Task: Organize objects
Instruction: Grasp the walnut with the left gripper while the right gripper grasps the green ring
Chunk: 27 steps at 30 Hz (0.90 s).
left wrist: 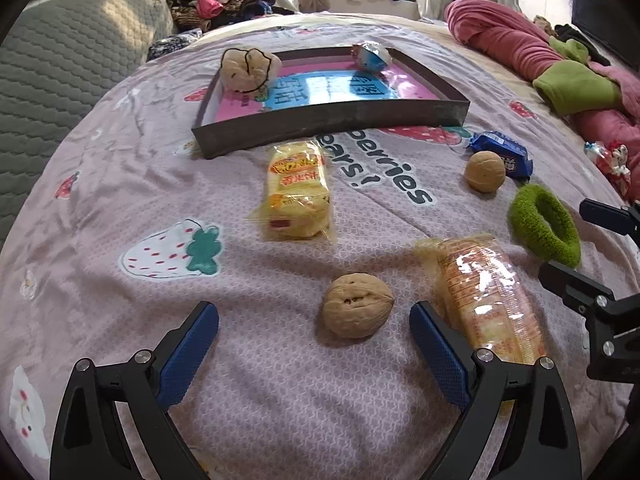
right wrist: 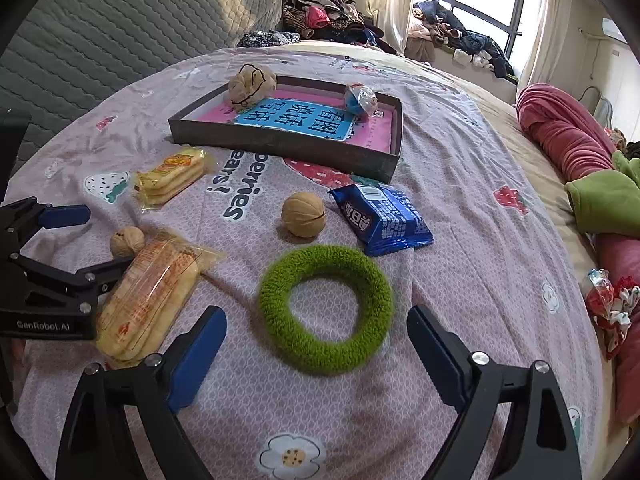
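On the pink strawberry-print bedspread (left wrist: 256, 360), left wrist view: two walnuts — near walnut (left wrist: 357, 305) lying ahead of the left gripper (left wrist: 314, 330), whose blue pads stand wide apart and touch nothing; far walnut (left wrist: 484, 171) just beside a blue snack packet (left wrist: 502, 153). Two yellow biscuit packs — centre pack (left wrist: 298, 191) below the tray (left wrist: 328, 128), right pack (left wrist: 488, 296) partly hidden behind the gripper's right finger. One green fuzzy ring (left wrist: 544, 226). In the tray: one beige plush lump (left wrist: 249, 67) and one small blue-white wrapped item (left wrist: 370, 55), its kind unclear. The right gripper's black frame is cut off at the frame edge.

Right wrist view: the same count. Green ring (right wrist: 326, 308) lies just ahead of the right gripper (right wrist: 316, 338), jaws spread wide, pads clear of it. Walnuts (right wrist: 303, 214) (right wrist: 127, 241); blue packet (right wrist: 382, 218); biscuit packs (right wrist: 172, 176) (right wrist: 150, 300); tray (right wrist: 288, 146). Left gripper (right wrist: 66, 240) is partly cropped at the edge.

Room: grey quilted headboard (right wrist: 120, 28), clothing heaped (right wrist: 324, 16) by a window, a rolled pink blanket (right wrist: 560, 128).
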Each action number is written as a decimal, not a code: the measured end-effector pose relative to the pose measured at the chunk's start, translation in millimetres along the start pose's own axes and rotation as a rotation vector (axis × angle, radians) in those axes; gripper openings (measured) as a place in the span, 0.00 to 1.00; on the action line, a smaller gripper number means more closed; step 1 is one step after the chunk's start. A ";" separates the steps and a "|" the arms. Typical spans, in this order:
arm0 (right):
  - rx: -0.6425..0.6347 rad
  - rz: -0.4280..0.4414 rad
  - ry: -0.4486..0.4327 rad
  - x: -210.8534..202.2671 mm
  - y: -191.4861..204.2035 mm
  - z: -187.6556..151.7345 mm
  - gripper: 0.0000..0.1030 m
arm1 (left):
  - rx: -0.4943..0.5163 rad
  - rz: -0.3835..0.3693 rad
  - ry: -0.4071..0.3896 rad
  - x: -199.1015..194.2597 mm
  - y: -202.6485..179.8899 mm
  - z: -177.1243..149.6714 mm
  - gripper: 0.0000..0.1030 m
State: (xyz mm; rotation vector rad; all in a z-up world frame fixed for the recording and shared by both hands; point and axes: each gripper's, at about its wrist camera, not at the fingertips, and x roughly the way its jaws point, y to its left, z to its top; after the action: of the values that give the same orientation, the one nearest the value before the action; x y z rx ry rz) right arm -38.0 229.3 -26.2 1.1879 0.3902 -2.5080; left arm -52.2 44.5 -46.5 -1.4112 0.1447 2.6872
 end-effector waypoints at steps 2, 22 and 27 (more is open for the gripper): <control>0.005 0.002 0.006 4.2 -1.1 1.3 0.85 | -0.012 -0.024 0.000 1.3 0.2 0.1 0.77; -0.034 -0.045 0.028 20.9 2.5 6.5 0.61 | -0.039 -0.117 0.003 4.5 -5.7 1.2 0.38; -0.035 -0.036 0.019 17.2 1.8 7.4 0.49 | -0.045 -0.129 0.007 4.7 -7.0 0.7 0.35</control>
State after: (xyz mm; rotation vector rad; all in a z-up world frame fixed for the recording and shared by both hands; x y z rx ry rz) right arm -52.6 221.7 -35.3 1.2027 0.4626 -2.5110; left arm -54.4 51.7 -50.2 -1.3918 -0.0063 2.5959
